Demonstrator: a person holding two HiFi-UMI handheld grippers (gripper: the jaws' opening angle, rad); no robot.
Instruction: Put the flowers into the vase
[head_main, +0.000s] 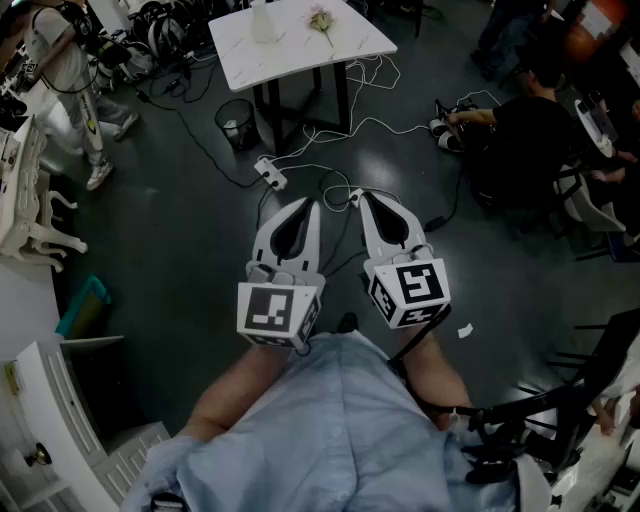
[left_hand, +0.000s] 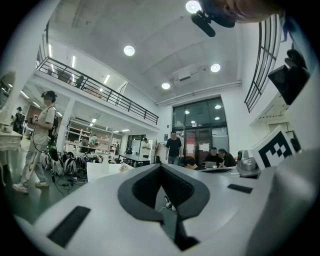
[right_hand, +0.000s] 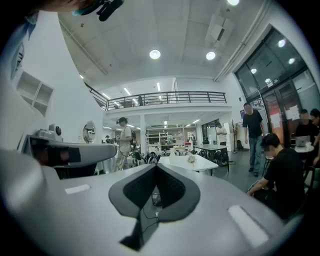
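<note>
A white table (head_main: 300, 50) stands far ahead across the dark floor. On it are a pale vase (head_main: 262, 22) and a flower (head_main: 321, 22) lying flat to the vase's right. My left gripper (head_main: 312, 203) and right gripper (head_main: 358, 195) are held side by side in front of my body, well short of the table. Both are shut and empty, with their tips touching. The right gripper view shows the table (right_hand: 200, 162), vase (right_hand: 173, 152) and flower (right_hand: 191, 159) past its jaw tips. In the left gripper view the table (left_hand: 103, 171) is small and distant.
A wire waste bin (head_main: 236, 122) stands under the table's near left corner. A power strip (head_main: 271, 174) and loose cables lie on the floor between me and the table. A person sits at right (head_main: 530, 130), another stands at far left (head_main: 65, 70), and white furniture (head_main: 30, 200) lines the left edge.
</note>
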